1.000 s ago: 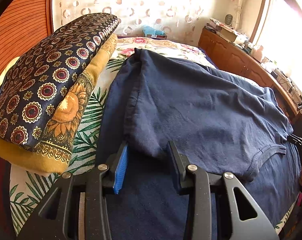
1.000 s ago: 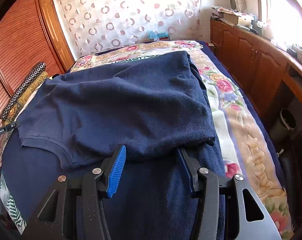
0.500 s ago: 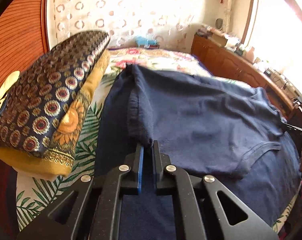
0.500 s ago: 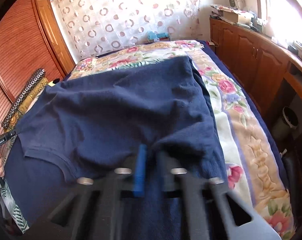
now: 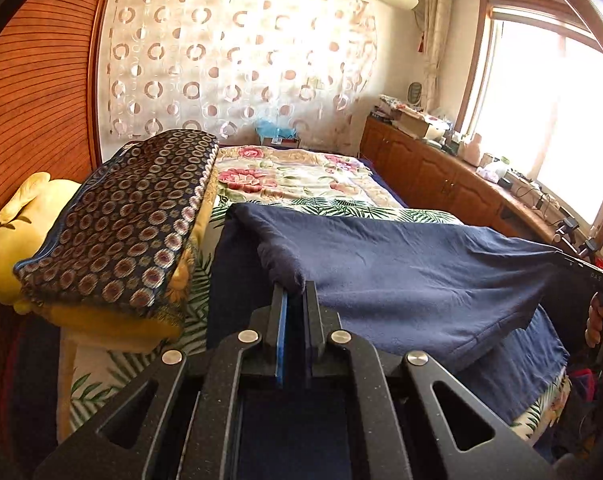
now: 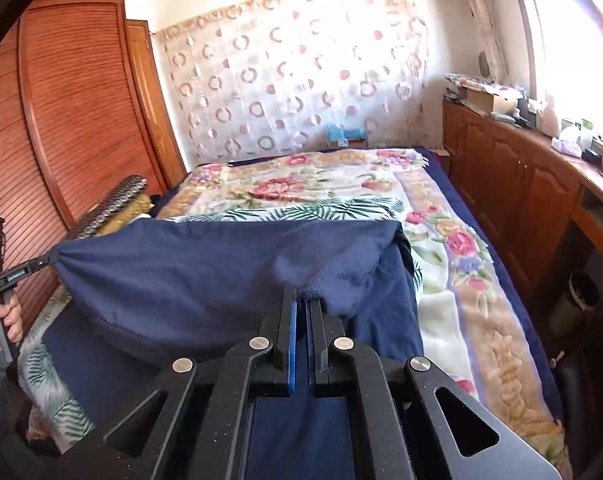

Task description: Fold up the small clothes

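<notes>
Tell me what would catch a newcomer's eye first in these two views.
First, the navy garment, lifted off the bed and stretched between the two tools: the left tool pinches one corner, the right tool the other. Next, the patterned cushion stacked on a yellow one at the bed's left edge. Behind, a circle-print curtain covers the far wall.

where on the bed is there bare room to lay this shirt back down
Free: the floral blanket beyond the lifted navy shirt, toward the curtain; also its strip along the wooden cabinets. Crowded: the stacked cushions by the wardrobe.
</notes>
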